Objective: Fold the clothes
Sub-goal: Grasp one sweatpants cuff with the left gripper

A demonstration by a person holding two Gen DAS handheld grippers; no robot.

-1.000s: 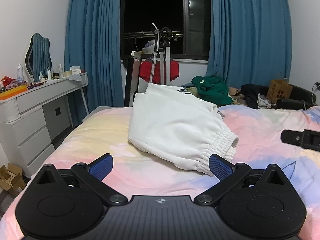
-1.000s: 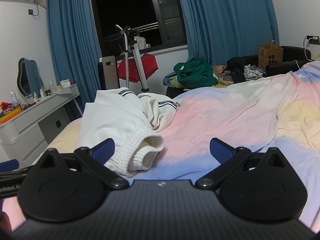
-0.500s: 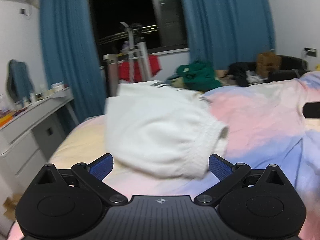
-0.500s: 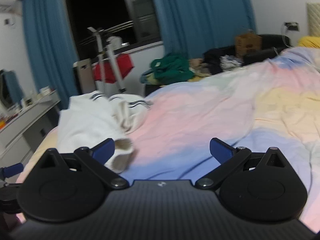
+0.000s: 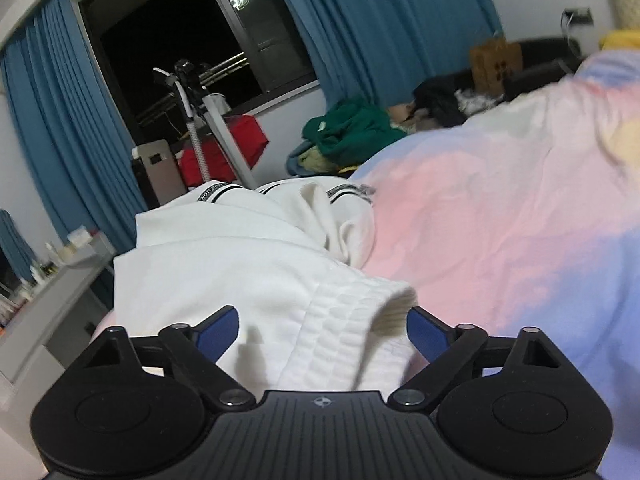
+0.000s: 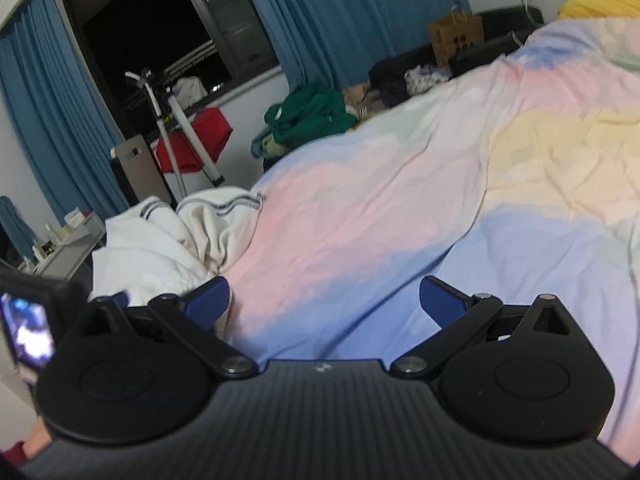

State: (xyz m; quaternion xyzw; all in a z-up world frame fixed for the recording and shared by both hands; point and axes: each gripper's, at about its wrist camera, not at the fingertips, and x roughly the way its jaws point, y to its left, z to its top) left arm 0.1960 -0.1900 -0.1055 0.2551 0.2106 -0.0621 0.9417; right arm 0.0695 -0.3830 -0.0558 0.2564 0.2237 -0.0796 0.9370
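Left wrist view: the left tool [image 5: 322, 330] stands with its two blue fingers [image 5: 218, 330] spread wide, gripping nothing. Between them lies the ribbed elastic waistband [image 5: 352, 320] of a pair of white sweatpants [image 5: 224, 252]; whether the pads touch the cloth cannot be told. The sweatpants lie loosely folded near the left edge of the bed [image 5: 500, 220], on its pastel pink, blue and yellow bedspread, with black-striped cuffs [image 5: 224, 191] at the far end.

Right wrist view: the right tool [image 6: 324, 300] is likewise spread apart and empty, held over bare blue and pink bedspread [image 6: 360, 260]. The white sweatpants [image 6: 160, 248] lie to its left, just beyond the left finger [image 6: 208, 300]. Part of the other tool's body, with a small lit screen [image 6: 28, 332], shows at the left edge.

Background, both views: blue curtains [image 5: 360, 32] frame a dark window [image 5: 192, 48]; a garment steamer stand [image 5: 208, 128] with a red cloth [image 5: 224, 148], a heap of green clothing [image 5: 348, 128], a brown paper bag [image 5: 496, 66] and a white dressing worktop [image 5: 60, 276] stand beyond the bed.
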